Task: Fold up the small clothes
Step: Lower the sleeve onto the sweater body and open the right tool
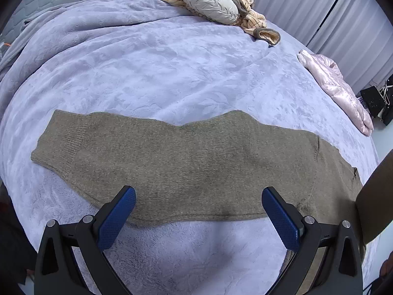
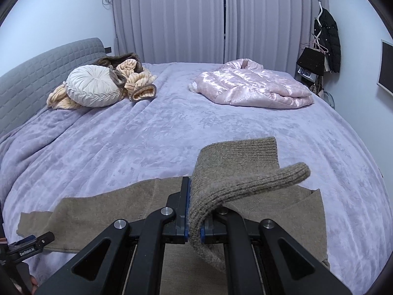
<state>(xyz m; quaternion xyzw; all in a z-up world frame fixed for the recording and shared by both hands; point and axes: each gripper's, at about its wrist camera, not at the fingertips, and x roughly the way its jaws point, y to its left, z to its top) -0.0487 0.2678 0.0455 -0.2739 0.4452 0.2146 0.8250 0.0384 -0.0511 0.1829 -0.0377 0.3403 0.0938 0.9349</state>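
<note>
the brown knit sweater (image 1: 191, 162) is lying spread across the lavender blanket (image 1: 159, 73) on the bed, one sleeve stretching out flat to the left in the left wrist view. the left claw (image 1: 198, 205) is hanging over the sweater's near edge with its blue pads (image 1: 115, 221) standing wide apart and gripping nothing. the right claw (image 2: 194, 211) is pinching the ribbed cuff (image 2: 245, 182) of the other sleeve, jaws clamped tight on the knit, the cuff curling up above the sweater body. a round pleated cushion (image 2: 94, 84) is sitting by the headboard on a striped blanket (image 2: 137, 78), and a pink quilted jacket (image 2: 253, 83) is lying well apart at the bed's far side.
</note>
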